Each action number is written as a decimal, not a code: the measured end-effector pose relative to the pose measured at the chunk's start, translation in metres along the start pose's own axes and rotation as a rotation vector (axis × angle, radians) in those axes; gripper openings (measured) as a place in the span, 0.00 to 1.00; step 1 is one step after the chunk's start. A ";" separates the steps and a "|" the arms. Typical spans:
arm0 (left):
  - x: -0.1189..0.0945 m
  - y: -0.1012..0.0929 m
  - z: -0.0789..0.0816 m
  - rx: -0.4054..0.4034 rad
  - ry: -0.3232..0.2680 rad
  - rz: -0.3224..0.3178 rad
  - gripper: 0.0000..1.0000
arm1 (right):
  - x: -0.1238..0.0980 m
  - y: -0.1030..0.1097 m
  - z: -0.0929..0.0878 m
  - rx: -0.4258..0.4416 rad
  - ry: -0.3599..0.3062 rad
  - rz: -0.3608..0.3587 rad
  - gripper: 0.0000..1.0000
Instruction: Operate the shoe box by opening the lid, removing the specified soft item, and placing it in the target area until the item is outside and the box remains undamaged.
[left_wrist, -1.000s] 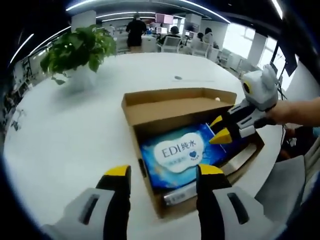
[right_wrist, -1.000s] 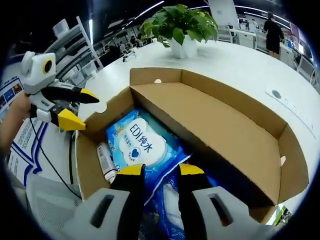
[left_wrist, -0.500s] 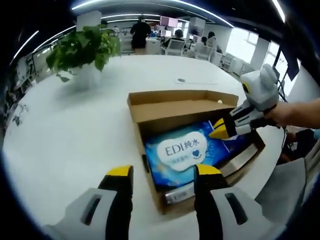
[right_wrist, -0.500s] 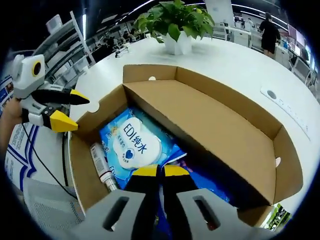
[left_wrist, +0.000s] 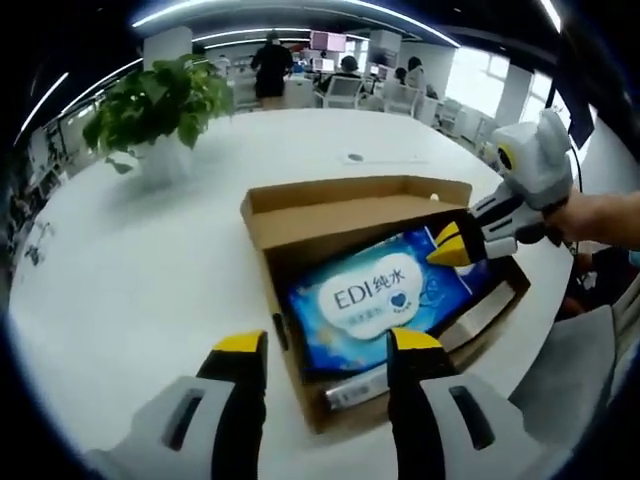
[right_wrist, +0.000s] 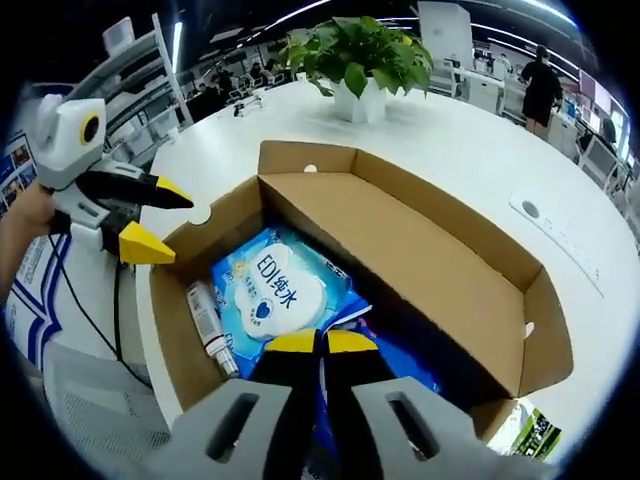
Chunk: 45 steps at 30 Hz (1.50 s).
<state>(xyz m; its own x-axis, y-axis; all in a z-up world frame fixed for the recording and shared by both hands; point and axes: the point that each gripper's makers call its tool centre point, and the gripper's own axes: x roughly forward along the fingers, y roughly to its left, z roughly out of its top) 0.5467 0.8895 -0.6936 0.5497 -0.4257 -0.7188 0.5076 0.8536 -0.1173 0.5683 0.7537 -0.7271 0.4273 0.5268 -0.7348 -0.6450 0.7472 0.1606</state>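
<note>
Shoe box (left_wrist: 300, 215) on white bench (left_wrist: 130, 270), lid (right_wrist: 440, 260) folded back and standing open; blue wipes pack (left_wrist: 375, 300) lies inside, a small tube (right_wrist: 207, 325) beside it along the box wall; right tool (right_wrist: 320, 343) has its jaws closed on the pack's edge; left tool (left_wrist: 325, 345) held spread, empty, just outside the box's near wall; potted plant (left_wrist: 155, 105) well apart.

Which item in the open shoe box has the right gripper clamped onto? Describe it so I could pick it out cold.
On the white table sits an open cardboard shoe box. Inside lies a blue soft pack with a white cloud-shaped label reading EDI. The right gripper is shut on its edge. The slim tube beside it is small, pale and rigid-looking.
</note>
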 end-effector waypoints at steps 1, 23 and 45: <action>0.001 -0.001 0.000 0.006 0.005 -0.002 0.47 | -0.002 -0.001 0.000 -0.004 -0.003 -0.003 0.00; 0.034 -0.032 -0.004 0.132 0.104 -0.072 0.45 | -0.027 -0.016 -0.014 0.026 -0.027 -0.050 0.00; 0.074 -0.022 -0.025 0.103 0.282 -0.109 0.24 | -0.023 -0.030 -0.034 0.028 -0.010 -0.044 0.00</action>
<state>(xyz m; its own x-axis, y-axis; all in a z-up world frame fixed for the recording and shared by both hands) 0.5596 0.8469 -0.7613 0.2901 -0.4012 -0.8689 0.6261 0.7662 -0.1447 0.5559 0.7050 -0.7373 0.4612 0.4974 -0.7348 -0.6074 0.7806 0.1472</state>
